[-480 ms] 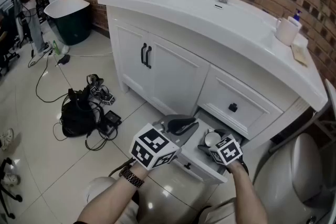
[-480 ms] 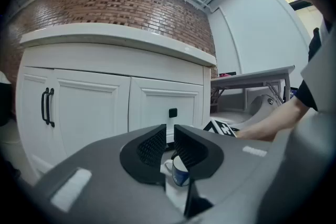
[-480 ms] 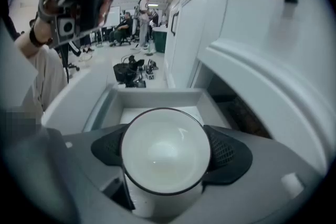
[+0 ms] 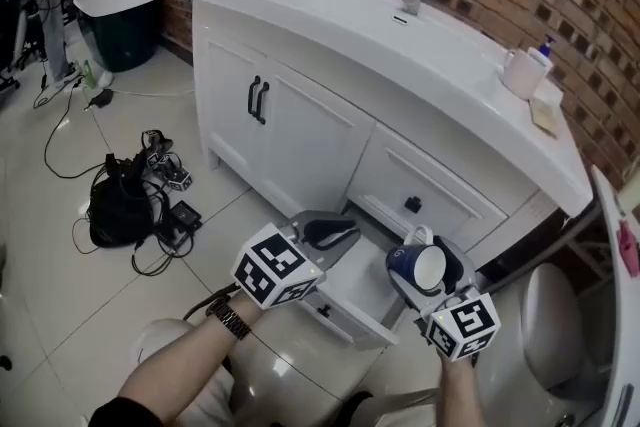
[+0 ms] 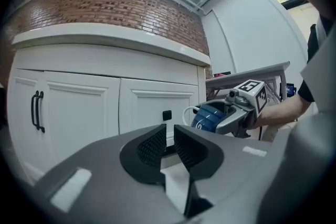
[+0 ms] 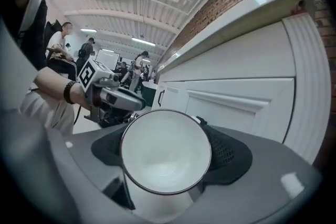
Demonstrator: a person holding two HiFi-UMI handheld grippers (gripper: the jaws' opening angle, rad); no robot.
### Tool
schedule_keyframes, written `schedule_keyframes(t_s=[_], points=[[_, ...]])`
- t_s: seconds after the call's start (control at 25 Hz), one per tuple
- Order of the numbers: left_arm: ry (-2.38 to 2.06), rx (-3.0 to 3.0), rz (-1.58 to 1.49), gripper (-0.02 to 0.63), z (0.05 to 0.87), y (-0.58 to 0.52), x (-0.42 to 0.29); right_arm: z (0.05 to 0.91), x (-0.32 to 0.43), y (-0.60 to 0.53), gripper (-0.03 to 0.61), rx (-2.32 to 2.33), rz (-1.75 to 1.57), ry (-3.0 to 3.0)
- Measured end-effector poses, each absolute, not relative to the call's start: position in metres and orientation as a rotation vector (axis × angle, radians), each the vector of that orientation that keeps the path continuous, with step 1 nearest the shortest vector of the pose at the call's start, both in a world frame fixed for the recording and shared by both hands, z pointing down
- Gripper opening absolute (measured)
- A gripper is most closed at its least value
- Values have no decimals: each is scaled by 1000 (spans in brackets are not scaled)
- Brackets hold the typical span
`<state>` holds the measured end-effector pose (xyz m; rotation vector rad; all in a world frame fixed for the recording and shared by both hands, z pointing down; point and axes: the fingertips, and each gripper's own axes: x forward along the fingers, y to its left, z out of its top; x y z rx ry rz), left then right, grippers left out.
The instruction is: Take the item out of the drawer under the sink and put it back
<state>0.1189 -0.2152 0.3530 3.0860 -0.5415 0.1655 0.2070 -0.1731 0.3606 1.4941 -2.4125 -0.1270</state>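
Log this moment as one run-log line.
right claw: shut on mug, over open drawer | left claw: narrowly open, empty, at drawer front | step: mug out, not yet returned

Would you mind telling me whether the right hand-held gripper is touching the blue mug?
Touching. The right gripper view shows the blue mug wedged between both pads of the right hand-held gripper, with no gap on either side.

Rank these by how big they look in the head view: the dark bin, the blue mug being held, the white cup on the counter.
1. bin
2. blue mug, though nearness to the camera enlarges it
3. white cup
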Motion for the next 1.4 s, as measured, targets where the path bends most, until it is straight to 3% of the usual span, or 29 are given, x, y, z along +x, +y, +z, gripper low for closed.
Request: schedule_keyframes(t_s=[0.6,1.08,1.28,1.4], points=[[-522,3131,152,69,354,-208,130,365,209,-170,417,1465,-106,-2434],[-560,3108,155,69,350,-214,119,529,188,-231,419,1127,345,-2125],[-509,3042,98,83,346,-213,115,560,177,-244,419,1095,387,-2072],[-378,2968,54,52,344,-206,115,564,175,-245,420,1089,382,-2054]])
